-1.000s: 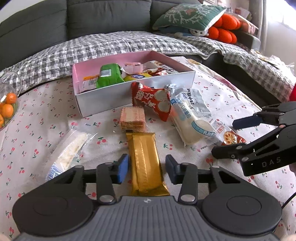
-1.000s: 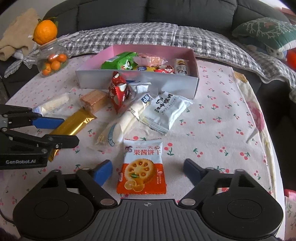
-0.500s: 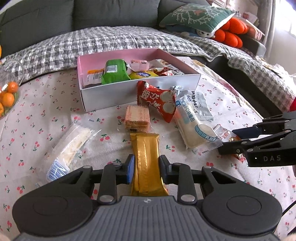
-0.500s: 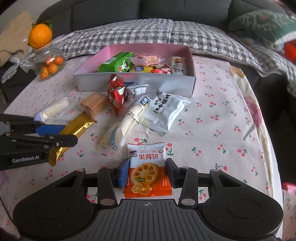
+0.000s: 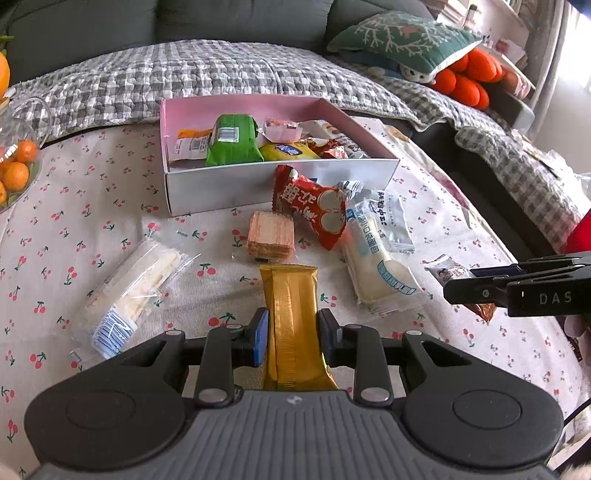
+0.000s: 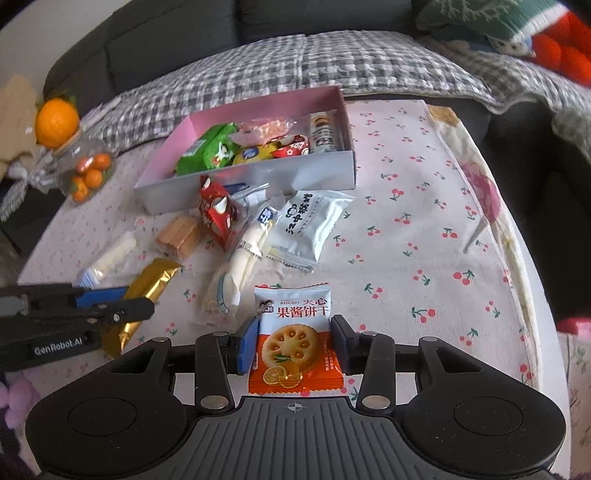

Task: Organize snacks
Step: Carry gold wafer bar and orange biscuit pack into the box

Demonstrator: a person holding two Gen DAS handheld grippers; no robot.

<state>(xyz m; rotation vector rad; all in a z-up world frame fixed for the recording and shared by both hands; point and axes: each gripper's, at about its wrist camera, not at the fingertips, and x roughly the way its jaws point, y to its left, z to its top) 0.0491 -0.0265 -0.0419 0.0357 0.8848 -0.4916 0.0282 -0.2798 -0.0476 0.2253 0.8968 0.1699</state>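
A dark grey sofa (image 5: 92, 33) with a checked quilt (image 5: 221, 74) over its seat runs along the 12 o'clock edge of both views. In front of it is the desk (image 6: 424, 229), spread with a cherry-print cloth.

The pink box (image 5: 240, 107) with white outer walls sits on the cloth toward 12 o'clock and already holds several snacks – a green packet (image 5: 231, 140), a yellow one (image 5: 288, 151) and some red and pink wrappers. Just below its front wall a red packet (image 5: 314, 206) leans at about 1 o'clock from the centre of the left view, with a long white bread roll packet (image 5: 376, 258) at 2 o'clock and a white sachet (image 6: 310, 225) beside that. A wafer stack (image 5: 271, 236) in clear wrap lies just beyond the top end of the gold bar. At 9 o'clock a clear-wrapped pale bar (image 5: 129, 284) lies apart from the rest, and a glass jar (image 6: 85, 166) of small oranges stands at the 10 o'clock edge of the right view.

The left tongs (image 5: 291, 334) are at 6 o'clock of their own view, pinching the gold bar (image 5: 291, 295) – its wrapper is squeezed between the blue pads. The right tongs (image 6: 293, 345) pinch the orange-and-white biscuit packet (image 6: 295, 332) by its sides, at 6 o'clock of the right view.
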